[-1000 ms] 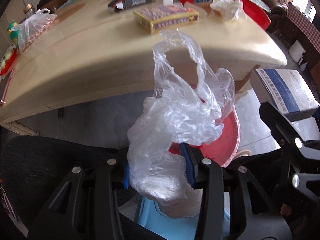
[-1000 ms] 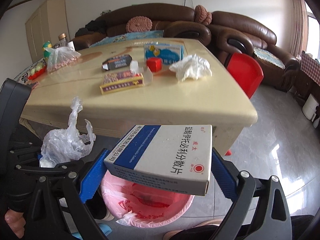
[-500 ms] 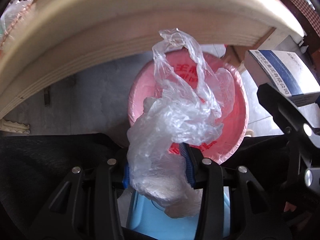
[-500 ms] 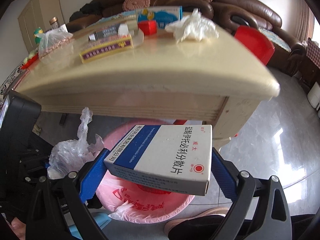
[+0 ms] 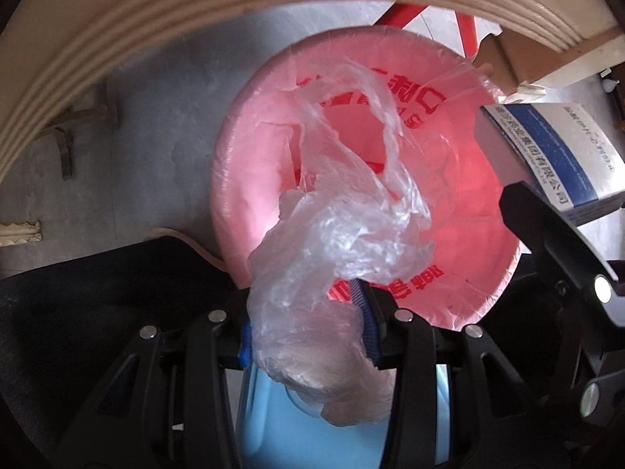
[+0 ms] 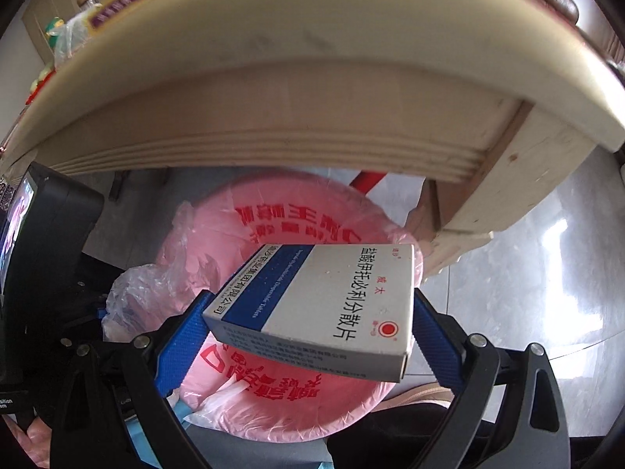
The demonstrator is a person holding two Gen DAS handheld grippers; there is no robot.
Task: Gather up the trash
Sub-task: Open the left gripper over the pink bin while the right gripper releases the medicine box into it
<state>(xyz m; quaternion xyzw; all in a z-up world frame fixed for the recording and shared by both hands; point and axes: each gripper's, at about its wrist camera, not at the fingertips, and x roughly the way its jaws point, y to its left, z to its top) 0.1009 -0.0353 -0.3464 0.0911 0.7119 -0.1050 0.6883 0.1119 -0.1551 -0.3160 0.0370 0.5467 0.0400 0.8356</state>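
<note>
My left gripper point(image 5: 308, 324) is shut on a crumpled clear plastic bag point(image 5: 336, 242) and holds it over the near rim of a bin lined with a pink bag point(image 5: 250, 164). My right gripper point(image 6: 308, 336) is shut on a white and blue medicine box point(image 6: 324, 305), held flat above the same pink bin point(image 6: 281, 410). The box also shows at the right of the left wrist view point(image 5: 554, 156), and the clear bag shows at the left of the right wrist view point(image 6: 140, 297). Both grippers hang side by side over the bin, below the table edge.
The cream wooden table edge point(image 6: 273, 117) and its leg point(image 6: 508, 195) stand just above and behind the bin. A light blue object point(image 5: 273, 430) lies under my left gripper. Grey tiled floor point(image 6: 547, 273) spreads to the right. A red chair leg point(image 5: 402, 15) stands behind the bin.
Both grippers have dropped below the table edge and tilted down over the pink bin. The tabletop items have left view. Each gripper still holds its item.
</note>
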